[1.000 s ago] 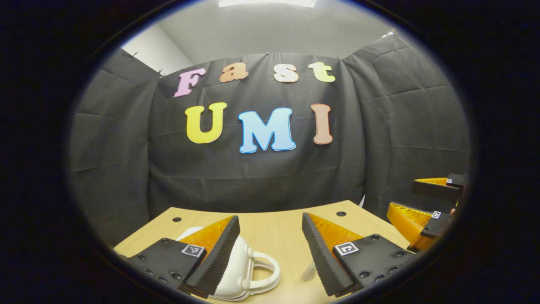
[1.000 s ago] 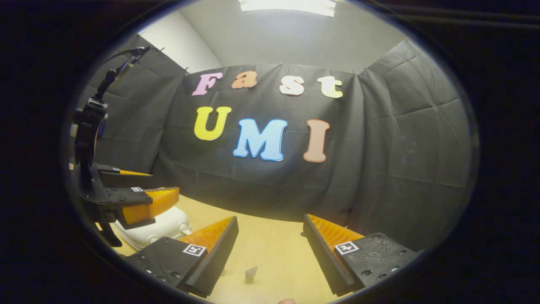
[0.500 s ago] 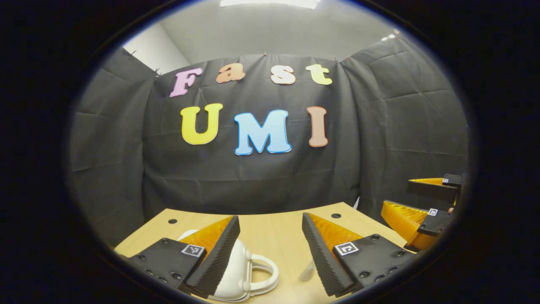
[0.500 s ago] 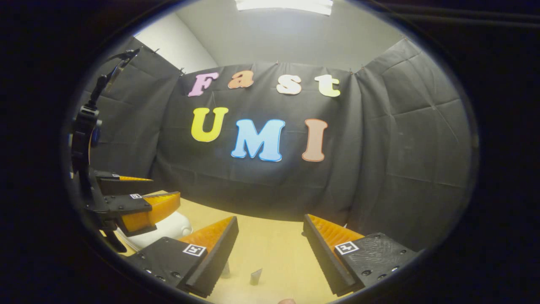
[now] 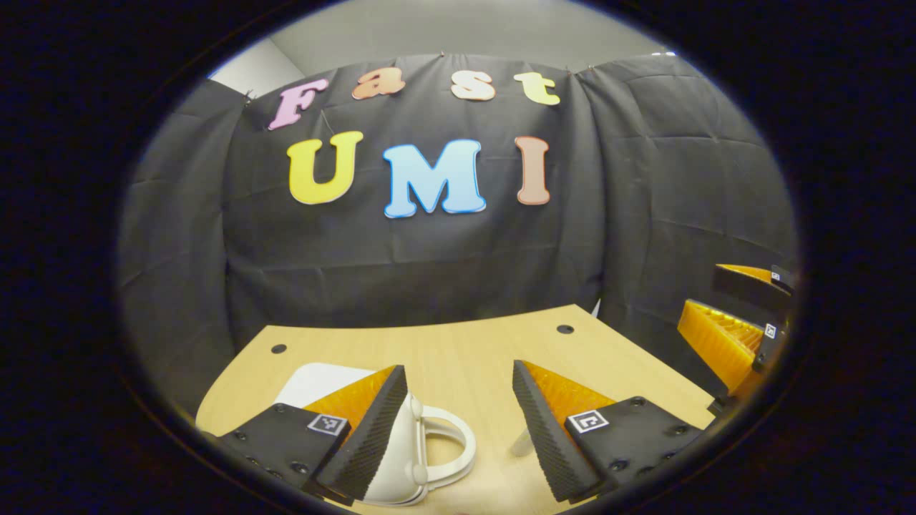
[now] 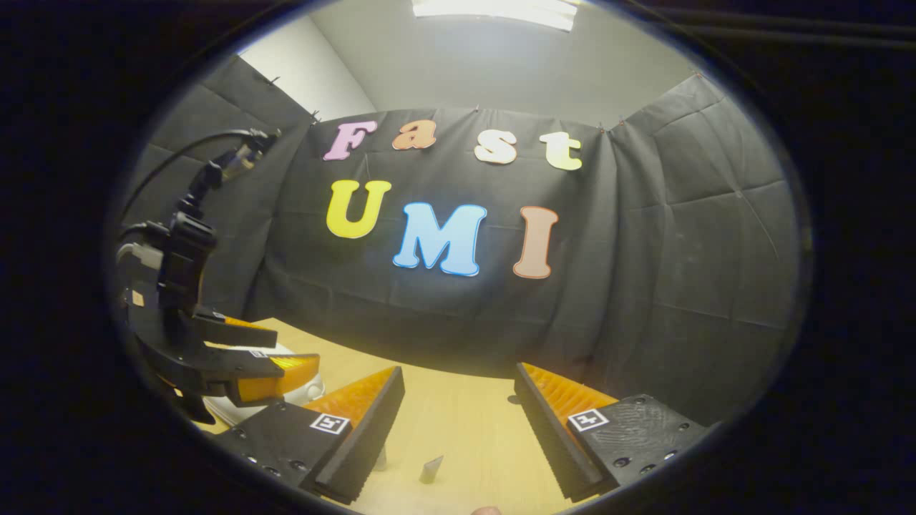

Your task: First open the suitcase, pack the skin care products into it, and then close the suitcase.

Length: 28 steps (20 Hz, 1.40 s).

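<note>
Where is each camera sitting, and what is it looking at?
Left gripper view: rides on the left tongs, looking across the wooden table at the white suitcase; its own open fingers show below, the right tongs off to the side.
Right gripper view: rides on the right tongs, facing the cloth wall; its open fingers show below, the left tongs over the suitcase.
Shared: table, suitcase, both tongs.

Booth is enclosed by creased black cloth walls point(image 5: 444, 265), pinned along top edge. Above cloth, pale grey wall and ceiling point(image 6: 494, 64) are seen, w/ a bright ceiling light panel point(image 6: 494, 8). Light wood tabletop point(image 5: 458, 350) is set against cloth; two dark round holes point(image 5: 564, 329) are seen near its far edge.
</note>
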Each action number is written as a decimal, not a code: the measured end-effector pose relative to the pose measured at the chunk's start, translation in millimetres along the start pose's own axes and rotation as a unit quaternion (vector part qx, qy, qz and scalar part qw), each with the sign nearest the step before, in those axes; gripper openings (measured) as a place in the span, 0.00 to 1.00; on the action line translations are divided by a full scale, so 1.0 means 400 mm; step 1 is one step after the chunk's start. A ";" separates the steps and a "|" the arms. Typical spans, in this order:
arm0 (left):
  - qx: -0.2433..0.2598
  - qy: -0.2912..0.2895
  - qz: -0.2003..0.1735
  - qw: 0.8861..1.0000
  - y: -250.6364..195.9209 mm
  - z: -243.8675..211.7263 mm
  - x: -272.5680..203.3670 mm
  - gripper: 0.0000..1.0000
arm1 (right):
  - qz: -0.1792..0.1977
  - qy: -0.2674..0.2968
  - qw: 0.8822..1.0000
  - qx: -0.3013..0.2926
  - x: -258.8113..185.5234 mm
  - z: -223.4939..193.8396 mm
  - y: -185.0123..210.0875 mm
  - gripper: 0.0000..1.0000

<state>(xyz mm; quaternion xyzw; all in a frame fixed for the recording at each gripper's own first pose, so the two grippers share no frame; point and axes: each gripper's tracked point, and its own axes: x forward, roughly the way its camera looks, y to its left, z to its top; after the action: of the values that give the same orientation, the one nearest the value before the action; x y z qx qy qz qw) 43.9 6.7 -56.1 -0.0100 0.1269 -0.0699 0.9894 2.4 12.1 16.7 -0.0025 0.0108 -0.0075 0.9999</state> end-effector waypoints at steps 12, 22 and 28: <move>-0.111 0.310 -0.042 0.943 0.009 -0.308 0.201 0.95 | 0.044 0.025 0.999 0.020 0.053 -0.074 -0.008 0.94; -0.153 0.438 -0.001 0.886 0.021 -0.494 0.270 0.79 | 0.085 0.042 0.995 0.027 0.074 -0.132 -0.062 0.94; -0.129 0.442 0.012 0.888 0.033 -0.480 0.261 0.23 | 0.082 0.053 0.995 0.034 0.078 -0.156 -0.111 0.94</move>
<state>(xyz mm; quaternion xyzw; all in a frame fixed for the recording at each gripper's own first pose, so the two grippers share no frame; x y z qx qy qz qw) 97.1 4.5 -268.3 -0.1046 0.5590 -0.0380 0.8217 31.5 -33.2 -46.0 0.0326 0.0641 0.0742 0.9946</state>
